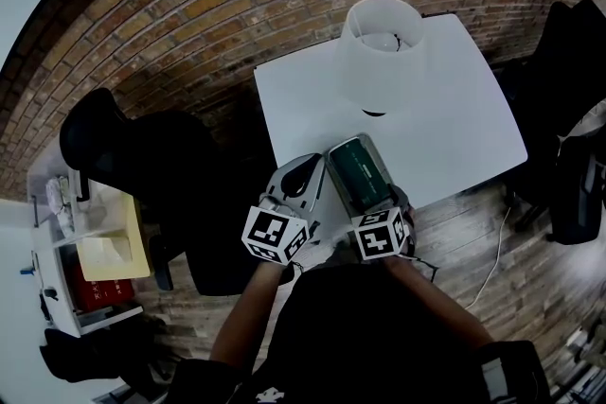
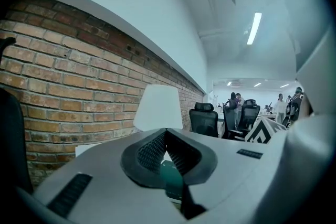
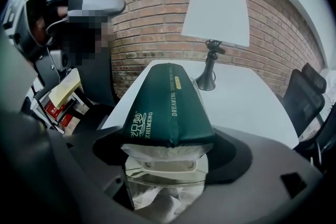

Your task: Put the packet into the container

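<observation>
A dark green packet (image 1: 355, 167) (image 3: 170, 107) lies lengthwise on top of a clear container (image 1: 376, 201) (image 3: 165, 178) at the front edge of the white table (image 1: 454, 128). My right gripper (image 1: 377, 208) (image 3: 165, 168) holds the container between its wide-set jaws, and the packet's sealed end faces its camera. My left gripper (image 1: 314, 171) (image 2: 166, 132) rests against the packet's left side, jaw tips together. A sliver of green shows below its ribbed pads (image 2: 149, 152). Whether that green is pinched, I cannot tell.
A white-shaded lamp (image 1: 382, 52) (image 3: 215, 8) (image 2: 157, 107) stands at the back of the table by the brick wall. A black chair (image 1: 123, 147) and a shelf unit (image 1: 95, 251) are to the left. More black chairs (image 1: 578, 109) stand to the right.
</observation>
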Demonstrator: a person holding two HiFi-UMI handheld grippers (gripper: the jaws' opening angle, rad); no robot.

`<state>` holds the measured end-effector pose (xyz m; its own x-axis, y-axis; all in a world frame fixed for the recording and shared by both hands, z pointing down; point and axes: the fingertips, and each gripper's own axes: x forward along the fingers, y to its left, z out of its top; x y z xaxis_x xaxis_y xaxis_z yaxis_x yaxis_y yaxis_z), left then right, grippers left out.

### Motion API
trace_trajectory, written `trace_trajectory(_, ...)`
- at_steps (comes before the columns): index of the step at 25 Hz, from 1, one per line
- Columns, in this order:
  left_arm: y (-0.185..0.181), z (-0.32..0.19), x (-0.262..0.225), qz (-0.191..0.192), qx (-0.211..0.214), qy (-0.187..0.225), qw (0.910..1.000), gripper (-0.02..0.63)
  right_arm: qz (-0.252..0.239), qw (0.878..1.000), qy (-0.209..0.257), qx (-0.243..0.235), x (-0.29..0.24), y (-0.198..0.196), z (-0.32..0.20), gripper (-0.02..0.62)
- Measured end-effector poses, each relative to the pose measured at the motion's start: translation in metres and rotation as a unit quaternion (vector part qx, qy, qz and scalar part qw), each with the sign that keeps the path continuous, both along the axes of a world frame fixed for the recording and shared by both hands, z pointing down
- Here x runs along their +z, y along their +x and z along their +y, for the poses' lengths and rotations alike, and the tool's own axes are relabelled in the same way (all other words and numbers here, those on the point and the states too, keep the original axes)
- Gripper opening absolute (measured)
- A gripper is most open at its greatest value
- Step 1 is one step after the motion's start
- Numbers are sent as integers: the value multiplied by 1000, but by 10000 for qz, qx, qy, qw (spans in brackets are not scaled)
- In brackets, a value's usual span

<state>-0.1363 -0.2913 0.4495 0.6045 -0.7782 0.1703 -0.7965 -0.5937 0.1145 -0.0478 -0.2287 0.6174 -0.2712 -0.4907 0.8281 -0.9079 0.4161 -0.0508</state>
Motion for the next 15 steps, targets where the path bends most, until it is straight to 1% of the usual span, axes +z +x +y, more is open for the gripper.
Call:
trace_trajectory(7,-5,1,1,9,-11,-8,10000,5,108,9999,-99,70,12,3,-1,410)
trace_trajectory(10,-8,2,2,53,-25,-31,10000,5,81,9995,-294,32,19,-1,1,410)
trace_trajectory(13,-10,1,0,114,-88,-15,9999,5,303,9980,-549,9,28,-2,4,411)
trace_trajectory(15,-10,1,-4,153,-97,38,9998,5,373,9977,-559,-66,30,-2,5,411)
